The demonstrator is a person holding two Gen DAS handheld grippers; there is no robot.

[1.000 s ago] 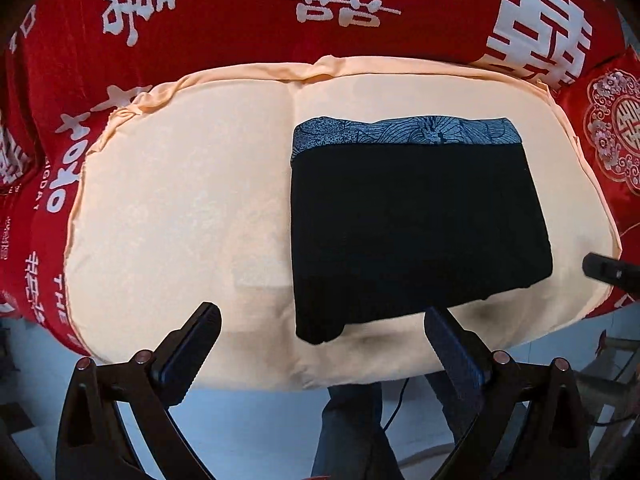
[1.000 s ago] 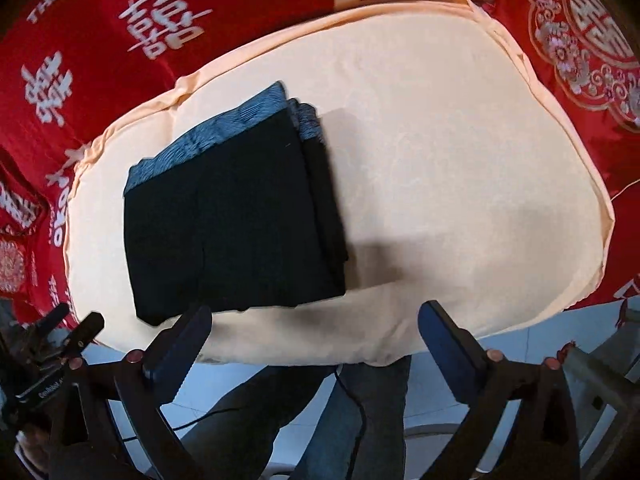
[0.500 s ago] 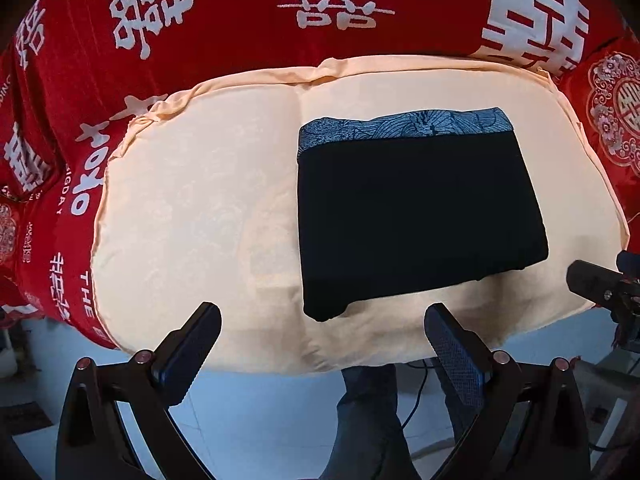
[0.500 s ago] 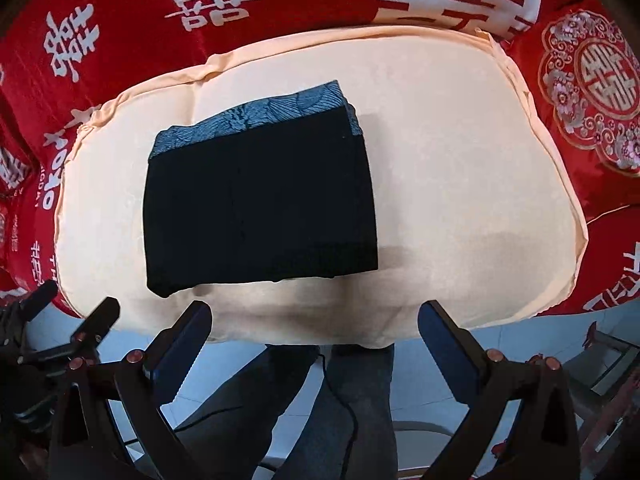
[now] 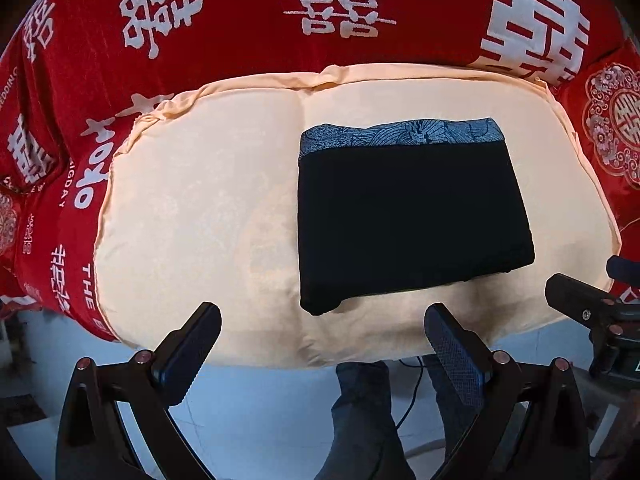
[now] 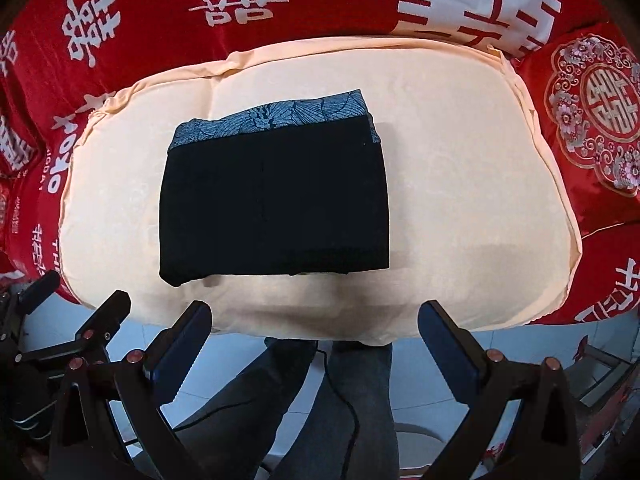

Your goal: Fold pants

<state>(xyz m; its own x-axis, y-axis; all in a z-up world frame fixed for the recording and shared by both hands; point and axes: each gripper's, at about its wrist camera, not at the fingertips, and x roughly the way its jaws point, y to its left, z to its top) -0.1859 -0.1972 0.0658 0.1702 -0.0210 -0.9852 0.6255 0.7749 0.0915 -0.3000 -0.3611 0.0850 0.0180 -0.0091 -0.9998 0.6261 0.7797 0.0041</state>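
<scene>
The black pants lie folded into a neat rectangle on the peach cushion, their blue-grey patterned waistband along the far edge. In the right wrist view the folded pants sit left of centre on the cushion. My left gripper hangs open and empty off the cushion's near edge. My right gripper is also open, empty and clear of the pants. The right gripper's finger shows at the left wrist view's right edge, and the left gripper's fingers show at lower left in the right wrist view.
A red cloth with white characters covers the surface around the cushion. A red embroidered pillow lies to the right. A person's legs in dark trousers and a cable are below, over a pale tiled floor.
Both grippers have pulled back toward me and away from the cushion. The right view swung to face the pants squarely. The pants have stayed put.
</scene>
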